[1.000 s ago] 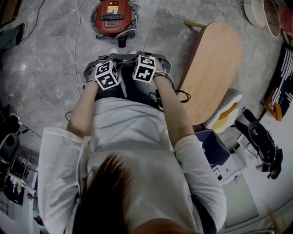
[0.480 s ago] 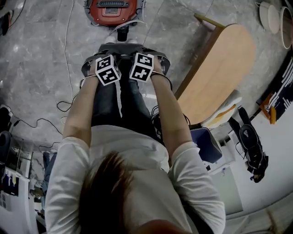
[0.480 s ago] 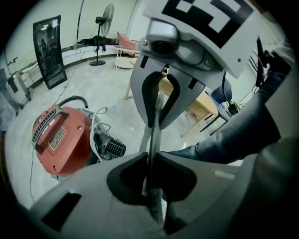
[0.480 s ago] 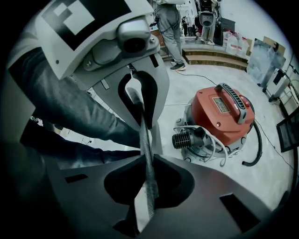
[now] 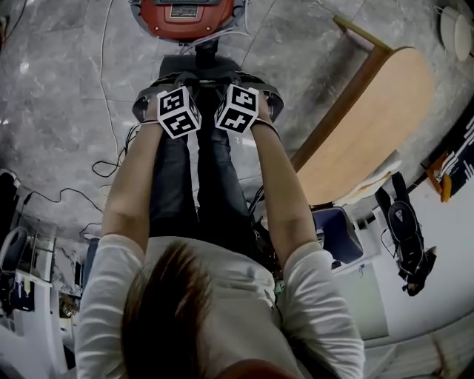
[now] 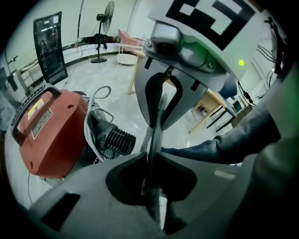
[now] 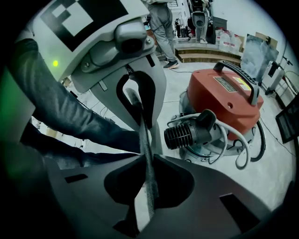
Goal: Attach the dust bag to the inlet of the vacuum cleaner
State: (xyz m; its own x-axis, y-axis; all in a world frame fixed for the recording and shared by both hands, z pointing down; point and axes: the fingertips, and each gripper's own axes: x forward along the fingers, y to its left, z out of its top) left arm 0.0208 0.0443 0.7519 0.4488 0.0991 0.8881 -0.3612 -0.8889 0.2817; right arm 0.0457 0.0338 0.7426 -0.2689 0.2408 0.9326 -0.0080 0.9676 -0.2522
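Dust bag [image 5: 194, 72] held low over the floor [image 5: 67, 81], just short of the red vacuum cleaner [image 5: 185, 15].
Its thin grey edge is clamped between the closed jaws of the left gripper [image 6: 152, 161] and of the right gripper [image 7: 147, 161]. The two are set side by side, facing each other and pointed steeply down in front of the person's legs [image 5: 196, 185]. The black ribbed inlet [image 7: 187, 133] is seen just beyond the bag, apart from it, on the vacuum cleaner's near side.

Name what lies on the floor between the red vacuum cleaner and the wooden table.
Nothing: the head view shows bare grey floor between vacuum cleaner and table.
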